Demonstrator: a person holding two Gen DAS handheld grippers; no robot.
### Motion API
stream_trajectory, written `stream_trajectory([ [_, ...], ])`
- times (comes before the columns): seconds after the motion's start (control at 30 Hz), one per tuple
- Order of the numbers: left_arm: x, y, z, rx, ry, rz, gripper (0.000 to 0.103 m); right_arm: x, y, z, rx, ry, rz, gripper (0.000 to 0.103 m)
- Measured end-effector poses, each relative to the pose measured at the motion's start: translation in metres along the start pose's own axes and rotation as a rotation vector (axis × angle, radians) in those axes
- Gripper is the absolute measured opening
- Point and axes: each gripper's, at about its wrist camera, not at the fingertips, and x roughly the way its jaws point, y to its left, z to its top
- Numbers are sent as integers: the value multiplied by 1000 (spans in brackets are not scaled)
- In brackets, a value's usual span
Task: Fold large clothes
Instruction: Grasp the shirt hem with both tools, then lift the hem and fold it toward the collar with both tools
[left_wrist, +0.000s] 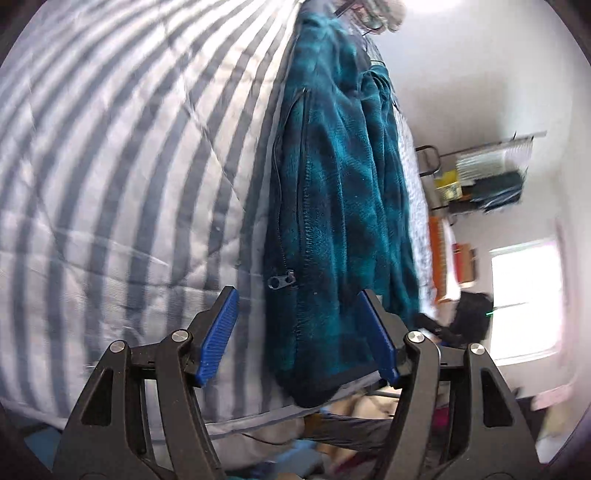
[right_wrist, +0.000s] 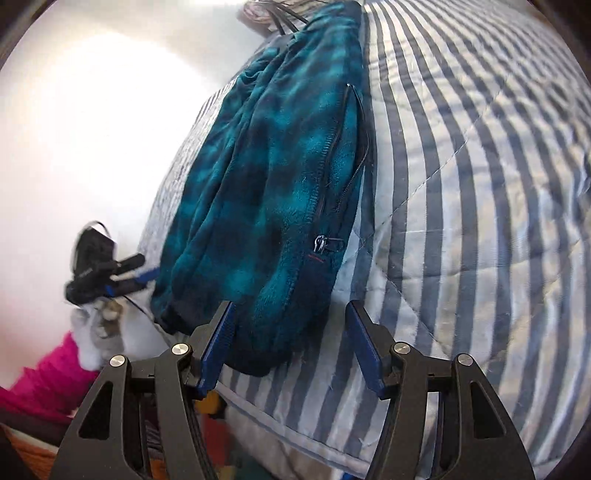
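A teal plaid fleece jacket (left_wrist: 332, 206) lies folded lengthwise on the striped quilt (left_wrist: 122, 155). The left gripper (left_wrist: 299, 332) hovers over the jacket's hem, jaws apart, gripping nothing. The right gripper (right_wrist: 291, 343) hovers likewise, jaws spread and empty.

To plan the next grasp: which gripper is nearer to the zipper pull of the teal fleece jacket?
Probably the right gripper, open just below the zipper pull. The left gripper sits open beyond the teal fleece jacket, at its opposite edge.
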Motion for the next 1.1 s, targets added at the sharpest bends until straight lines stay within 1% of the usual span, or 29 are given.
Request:
stream_trajectory([
  [0.03,4,2,1,-15,13,-19,68,1,-3,1,14,2,25,61],
  [0.1,13,2,0,-20,37,-31,68,6,-6,2,35,20,73,61],
  [0.17,25,-3,-4,1,70,-36,68,13,-6,5,36,36,101,63],
  [0.23,34,-11,-9,46,91,-38,68,20,-3,7,24,51,134,63],
  [0.33,45,-18,-14,70,120,-41,63,32,1,9,12,78,173,62],
  [0.37,47,-22,-15,79,124,-35,58,37,4,10,4,83,175,60],
  [0.4,50,-25,-15,86,132,-29,48,42,6,12,-5,93,179,57],
  [0.43,52,-26,-16,88,143,-21,42,46,8,12,-7,109,187,42],
  [0.47,54,-27,-16,86,144,-15,32,51,10,12,-7,126,193,28],
  [0.5,55,-28,-15,83,142,-9,22,56,11,12,-11,133,184,27],
  [0.57,55,-29,-15,67,139,-28,19,57,16,10,-25,129,181,20],
  [0.67,46,-42,-13,88,119,-72,17,48,16,9,-24,106,222,14],
  [0.8,31,-66,-6,124,71,-133,16,30,23,15,-27,48,284,13],
  [0.9,22,-79,1,124,36,-167,16,16,30,22,-21,-2,322,13],
  [1.03,14,-96,17,102,-11,-191,16,-2,40,37,-25,-58,344,13],
  [1.1,11,-103,28,91,-35,-186,16,-10,41,46,-37,-71,333,12],
])
